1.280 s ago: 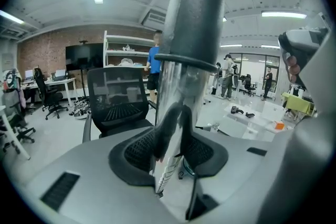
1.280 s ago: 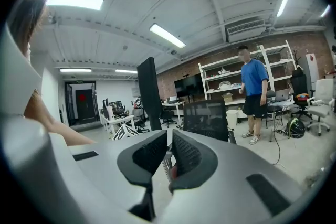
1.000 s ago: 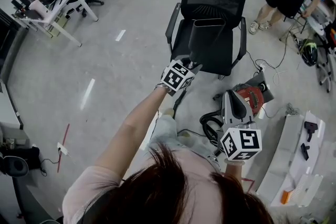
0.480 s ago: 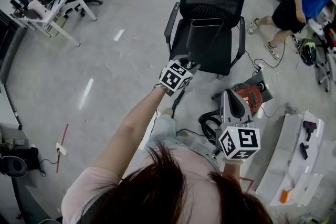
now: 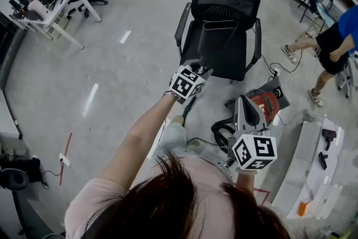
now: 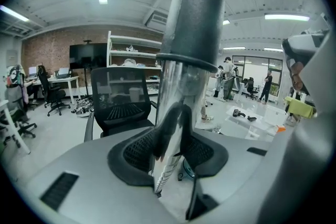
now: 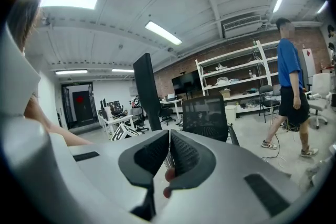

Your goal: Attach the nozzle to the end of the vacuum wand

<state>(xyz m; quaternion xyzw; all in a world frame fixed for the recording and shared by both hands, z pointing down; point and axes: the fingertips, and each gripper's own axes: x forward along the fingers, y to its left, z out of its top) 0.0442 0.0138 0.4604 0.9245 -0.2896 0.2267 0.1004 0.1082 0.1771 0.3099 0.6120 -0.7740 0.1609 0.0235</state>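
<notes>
My left gripper point(image 5: 200, 68) holds the vacuum wand upright in front of me. Its jaws point(image 6: 173, 131) are shut on the shiny metal wand tube point(image 6: 176, 86). The dark nozzle point(image 6: 191, 13) sits on top of that tube, with its collar over the tube's end. From above, the nozzle point(image 5: 218, 42) shows as a wide dark mouth in front of the chair. In the right gripper view it is a tall dark slab point(image 7: 146, 92). My right gripper point(image 5: 246, 101) hangs lower at the right, apart from the wand. Its jaws point(image 7: 169, 149) are shut, with nothing clearly between them.
A black mesh office chair point(image 5: 226, 3) stands just beyond the nozzle. The red vacuum body point(image 5: 268, 102) and its black hose point(image 5: 221, 134) lie on the floor under my right gripper. A white table point(image 5: 313, 170) with small tools is at right. A person point(image 5: 335, 36) walks at far right.
The person in the blue shirt has walked from the upper right toward the right edge. Both grippers, the wand and the nozzle have stayed in place.
</notes>
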